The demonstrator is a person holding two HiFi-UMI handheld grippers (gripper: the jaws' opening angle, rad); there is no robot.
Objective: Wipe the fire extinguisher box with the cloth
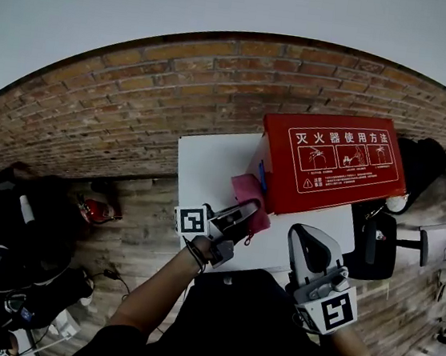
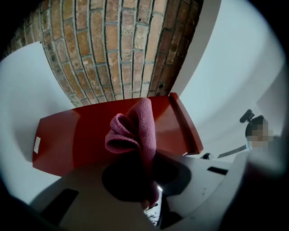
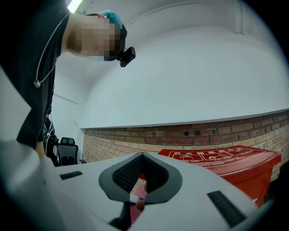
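Note:
The red fire extinguisher box with white printed instructions on its lid stands on a white table. My left gripper is shut on a bunched pink cloth, which rests against the box's left side wall. In the left gripper view the cloth sticks up out of the gripper in front of the red box. My right gripper hangs by the table's front edge, shut and holding nothing. The right gripper view has that gripper in front, with the box beyond it.
A brick wall runs behind the table. A black office chair stands to the right of the table. On the wooden floor at left lie a small red extinguisher and dark bags. My arm reaches in from below.

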